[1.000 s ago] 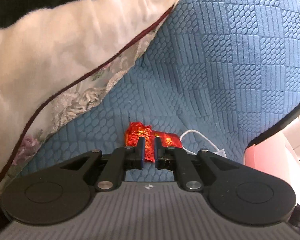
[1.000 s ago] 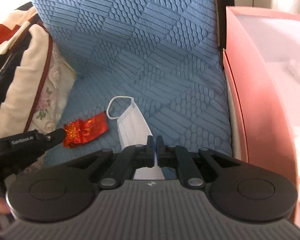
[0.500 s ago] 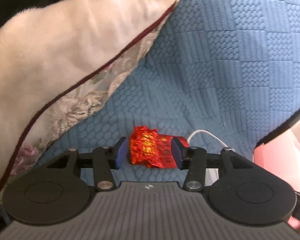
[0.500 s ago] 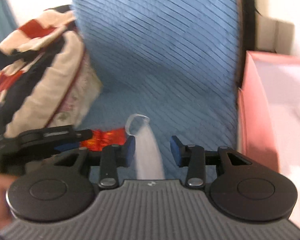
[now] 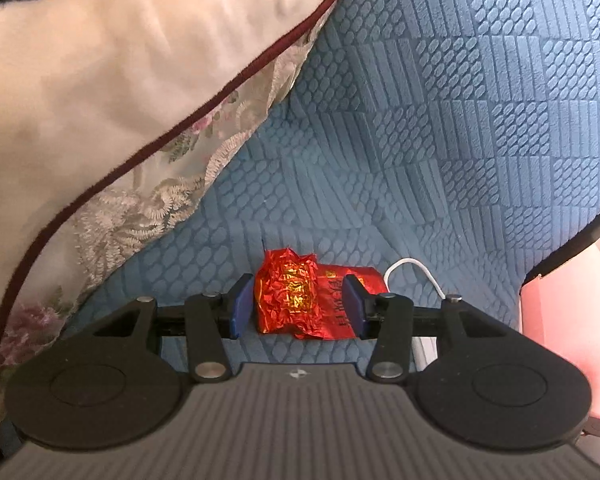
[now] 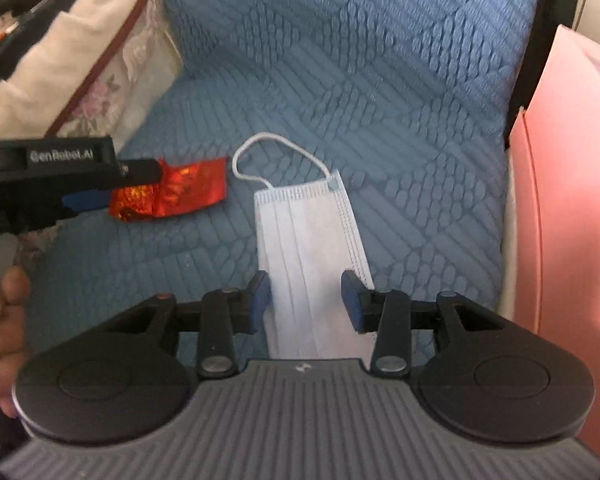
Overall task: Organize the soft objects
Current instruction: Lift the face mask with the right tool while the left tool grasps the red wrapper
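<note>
Both tongs stand part open, each over its own item, neither gripping. Left gripper (image 5: 298, 306): its jaws have just been opening, and the blue pads now flank the red foil packet (image 5: 306, 300) with visible gaps on both sides, so the packet sits between them but is not pinched. Right gripper (image 6: 306, 300): jaws have likewise just been opening; the face mask (image 6: 310, 248) lies lengthwise between the pads, its near end running under the gripper body. Left pad appears just clear of the mask's edge; the right pad overlaps the edge, and contact there cannot be told.

Next out, in the right wrist view: the left gripper (image 6: 112, 188) comes in from the left edge, its fingers over the near end of the packet, with a hand (image 6: 0, 332) on its handle. Packet and mask lie near each other, not touching, both flat on the blue quilted seat (image 6: 380, 100). The mask's ear loop (image 6: 276, 152) curls away from the grippers.

Farther back: a floral pillow (image 5: 120, 92) leans on the seat to the left; a pink box (image 6: 572, 200) stands at the right edge.

Progress, as judged: early. Both soft items are still on the seat, nothing lifted. Remaining: close on each, lift, and place it. The destination is not evident; the pink box is a guess only.
</note>
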### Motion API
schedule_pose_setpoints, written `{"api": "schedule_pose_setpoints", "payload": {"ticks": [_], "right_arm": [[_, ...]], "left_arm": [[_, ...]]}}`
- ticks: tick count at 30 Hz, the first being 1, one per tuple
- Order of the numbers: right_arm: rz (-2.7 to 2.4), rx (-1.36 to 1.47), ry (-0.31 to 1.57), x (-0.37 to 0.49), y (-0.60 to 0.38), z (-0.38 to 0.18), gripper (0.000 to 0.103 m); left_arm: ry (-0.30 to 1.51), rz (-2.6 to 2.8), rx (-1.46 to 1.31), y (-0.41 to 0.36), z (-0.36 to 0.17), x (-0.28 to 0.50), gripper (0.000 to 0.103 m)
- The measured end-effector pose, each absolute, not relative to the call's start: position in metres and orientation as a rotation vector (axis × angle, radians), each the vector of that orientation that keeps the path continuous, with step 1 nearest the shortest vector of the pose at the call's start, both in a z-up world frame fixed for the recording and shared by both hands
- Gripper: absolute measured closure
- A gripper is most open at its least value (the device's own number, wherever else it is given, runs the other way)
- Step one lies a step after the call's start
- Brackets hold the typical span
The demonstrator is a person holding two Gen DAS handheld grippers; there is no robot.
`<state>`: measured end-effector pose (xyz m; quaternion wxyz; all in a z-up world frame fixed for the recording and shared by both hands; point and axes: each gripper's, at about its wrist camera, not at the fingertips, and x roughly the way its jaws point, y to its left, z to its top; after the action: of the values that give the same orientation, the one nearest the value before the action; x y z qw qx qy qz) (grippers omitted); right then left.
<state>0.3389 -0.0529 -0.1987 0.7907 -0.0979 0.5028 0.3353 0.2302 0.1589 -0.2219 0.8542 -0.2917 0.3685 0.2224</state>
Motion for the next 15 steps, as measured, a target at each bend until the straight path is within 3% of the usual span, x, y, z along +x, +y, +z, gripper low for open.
{"api": "schedule_pose_setpoints", "payload": {"ticks": [6, 11, 15], "right_arm": [[0.738, -0.289, 1.044, 0.33, -0.046, -0.199, 0.058], [0.766, -0.315, 1.036, 0.325, -0.043, -0.198, 0.09], [0.757, -0.315, 1.019, 0.325, -0.043, -0.193, 0.094]], "left_arm": [[0.798, 0.465, -0.613, 0.161, -0.227, 0.233, 0.05], [0.806, 0.483, -0.582, 0.16, -0.227, 0.236, 0.05], [0.808, 0.484, -0.56, 0.16, -0.228, 0.236, 0.05]]}}
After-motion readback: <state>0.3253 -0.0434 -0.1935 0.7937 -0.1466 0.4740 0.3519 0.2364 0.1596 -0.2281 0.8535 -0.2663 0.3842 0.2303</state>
